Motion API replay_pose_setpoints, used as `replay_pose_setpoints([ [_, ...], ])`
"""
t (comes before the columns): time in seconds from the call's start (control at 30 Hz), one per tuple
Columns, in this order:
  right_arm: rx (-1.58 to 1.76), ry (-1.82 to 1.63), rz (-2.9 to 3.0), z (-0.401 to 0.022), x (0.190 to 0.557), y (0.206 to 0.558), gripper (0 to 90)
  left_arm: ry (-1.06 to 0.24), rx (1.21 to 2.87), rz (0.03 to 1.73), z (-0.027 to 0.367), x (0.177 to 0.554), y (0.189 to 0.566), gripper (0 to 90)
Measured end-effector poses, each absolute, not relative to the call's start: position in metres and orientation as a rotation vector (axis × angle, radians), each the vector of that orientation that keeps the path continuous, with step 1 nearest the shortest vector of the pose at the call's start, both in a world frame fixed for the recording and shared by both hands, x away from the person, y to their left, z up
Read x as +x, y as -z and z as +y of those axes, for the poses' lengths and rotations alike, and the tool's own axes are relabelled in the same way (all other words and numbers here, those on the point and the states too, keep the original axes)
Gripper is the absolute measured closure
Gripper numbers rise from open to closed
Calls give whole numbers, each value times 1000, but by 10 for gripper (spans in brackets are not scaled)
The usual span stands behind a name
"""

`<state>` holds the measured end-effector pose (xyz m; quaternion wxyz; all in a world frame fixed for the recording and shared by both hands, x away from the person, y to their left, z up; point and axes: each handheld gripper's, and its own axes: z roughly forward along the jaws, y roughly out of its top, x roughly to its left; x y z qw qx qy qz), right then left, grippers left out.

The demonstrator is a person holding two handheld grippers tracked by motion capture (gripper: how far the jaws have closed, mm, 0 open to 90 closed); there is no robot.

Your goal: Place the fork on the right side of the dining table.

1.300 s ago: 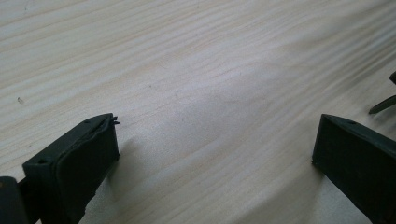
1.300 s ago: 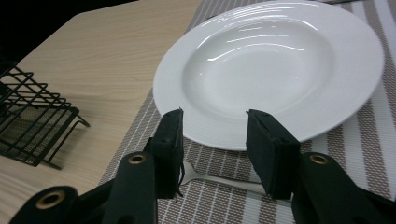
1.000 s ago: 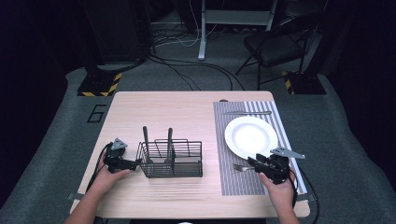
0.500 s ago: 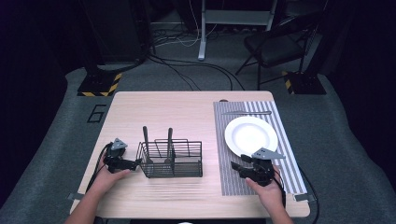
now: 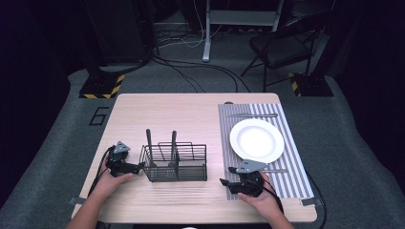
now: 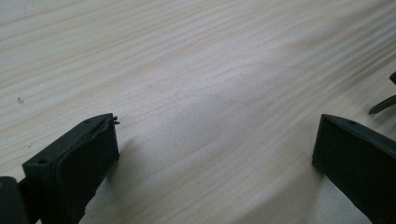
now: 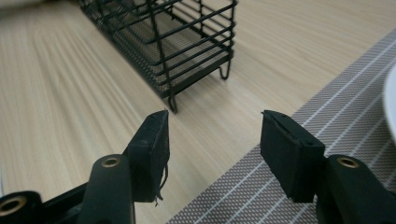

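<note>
The right gripper [image 5: 228, 182] has come off the striped placemat [image 5: 286, 181] toward the wire cutlery caddy [image 5: 174, 163]: a second ago it sat near the plate's lower right with a fork by its fingers, and now it rests at the mat's lower left corner, aimed at the caddy. In the right gripper view its fingers [image 7: 152, 147] stand wide with nothing between them, straddling the mat's edge where it meets the bare wooden table [image 5: 167, 114], and the caddy's near corner sits just ahead. A fork [image 5: 274, 170] lies on the mat just below the white plate [image 5: 256, 140], and a knife [image 5: 251, 115] lies above the plate. This looks like a place setting being laid, with the fork just set down and the hand going back for another piece.

The left gripper [image 5: 138, 167] has stayed put at the caddy's left end, low on the table. Its fingers [image 6: 74, 170] are spread wide and empty over bare wood in the left gripper view. Two dark handles [image 5: 149, 142] stand upright in the caddy, so those utensils remain to be fetched; the nearer one is the likely next target.
</note>
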<state>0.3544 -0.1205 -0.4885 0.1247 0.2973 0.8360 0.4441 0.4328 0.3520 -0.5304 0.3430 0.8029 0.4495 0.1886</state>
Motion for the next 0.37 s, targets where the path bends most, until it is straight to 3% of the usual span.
replay_pose_setpoints([
  [0.37,689,-1183,2576,-100,353,511,422,-490,2087,1168,352,433,530,0],
])
